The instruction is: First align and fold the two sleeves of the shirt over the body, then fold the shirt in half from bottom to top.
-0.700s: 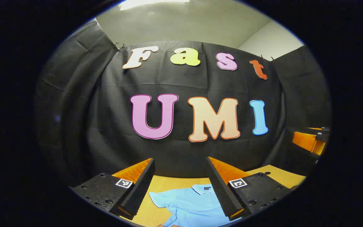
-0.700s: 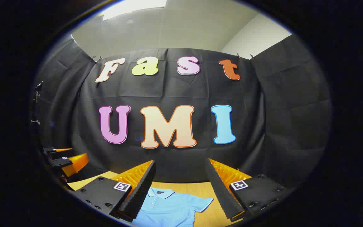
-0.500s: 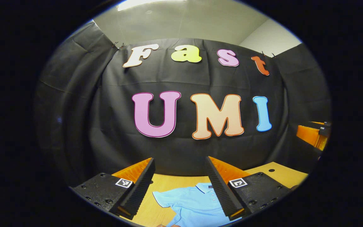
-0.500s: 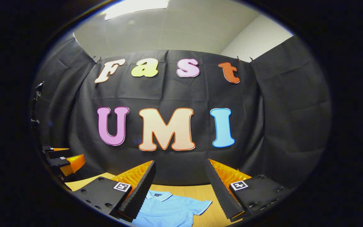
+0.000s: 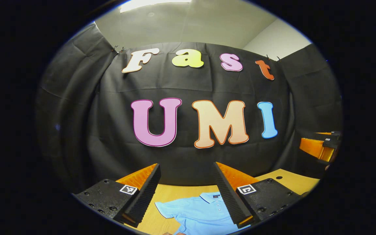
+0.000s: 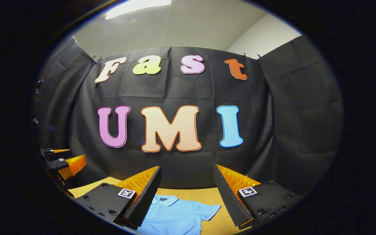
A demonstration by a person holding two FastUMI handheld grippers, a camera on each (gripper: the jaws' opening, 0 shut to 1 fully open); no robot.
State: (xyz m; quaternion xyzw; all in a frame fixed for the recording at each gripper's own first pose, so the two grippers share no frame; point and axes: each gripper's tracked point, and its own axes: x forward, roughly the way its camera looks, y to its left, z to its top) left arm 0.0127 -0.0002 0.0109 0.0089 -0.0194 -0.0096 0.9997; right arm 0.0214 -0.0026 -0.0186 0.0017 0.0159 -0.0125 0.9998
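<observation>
A light blue polo shirt lies flat on the wooden table, collar toward the booth wall. In the left gripper view its left sleeve spreads out below my left gripper, which hangs open above the table with nothing between its fingers. The right gripper view has the shirt with its collar and right sleeve showing. My right gripper is open and empty above it. Each view catches the other gripper far off at the side: the right gripper and the left gripper.
The black cloth wall stands close behind the table's far edge. Bare table top lies beyond the collar and beside the sleeves. A small dark hole marks the table at the right of the left gripper view.
Both views shifted slightly: the gripper cameras tilted a little up and back down. The shirt stays flat and both grippers stay open.
</observation>
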